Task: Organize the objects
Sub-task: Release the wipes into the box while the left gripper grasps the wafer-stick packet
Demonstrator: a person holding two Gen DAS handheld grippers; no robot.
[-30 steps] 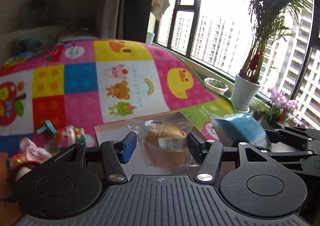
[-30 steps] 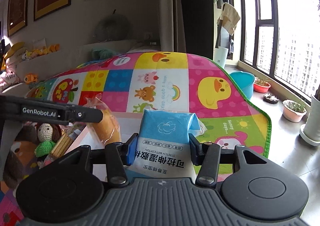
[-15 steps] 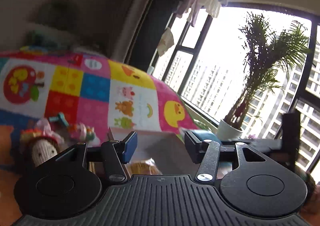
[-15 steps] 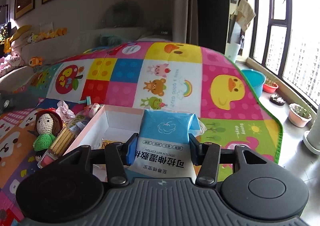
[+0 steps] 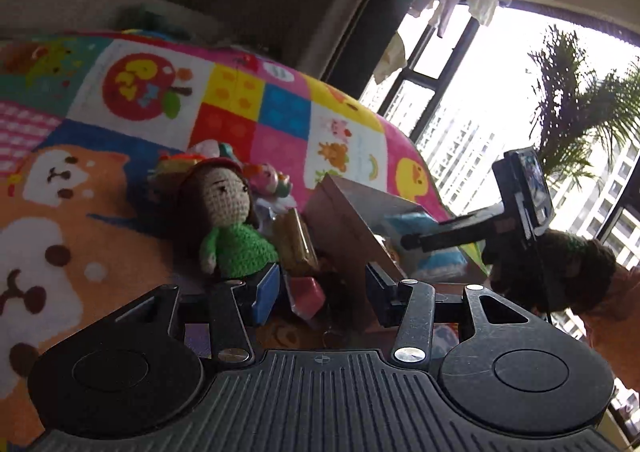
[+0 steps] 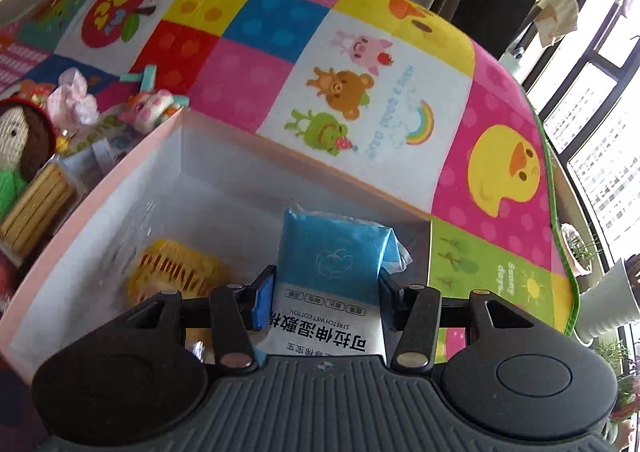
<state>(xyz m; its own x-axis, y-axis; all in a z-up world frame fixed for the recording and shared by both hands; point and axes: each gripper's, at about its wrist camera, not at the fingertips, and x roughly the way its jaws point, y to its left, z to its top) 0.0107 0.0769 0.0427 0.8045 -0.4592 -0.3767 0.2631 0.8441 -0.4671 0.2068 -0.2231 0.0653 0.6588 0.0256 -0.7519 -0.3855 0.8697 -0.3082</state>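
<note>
We hold the right gripper (image 6: 326,302) over the open pink-walled box (image 6: 100,192), which rests on the patchwork play mat (image 6: 400,52); its jaws are closed on the blue wet-wipe pack (image 6: 334,272), and the pack hangs inside the box opening, near the right wall. The main risk, as we judge it, is release from this height: the soft pack may tip against the wall or land on the wrapped yellow snack (image 6: 176,272) already lying on the box floor, crushing it or leaving the contents stacked untidily. A second risk is contact between the two tools, because the left gripper (image 5: 320,290) works just beside the same box with its jaws spread and nothing between them. The right wrist view alone shows the box interior, the snack and the grip on the pack. The left wrist view alone shows the box outer wall (image 5: 344,220) from the side, the right tool's black frame (image 5: 516,208) reaching over it, and the loose items outside the box: the crocheted doll (image 5: 228,220), the biscuit packet (image 5: 294,240) leaning beside it, and a small pink block (image 5: 306,292) close to the left fingers.
</note>
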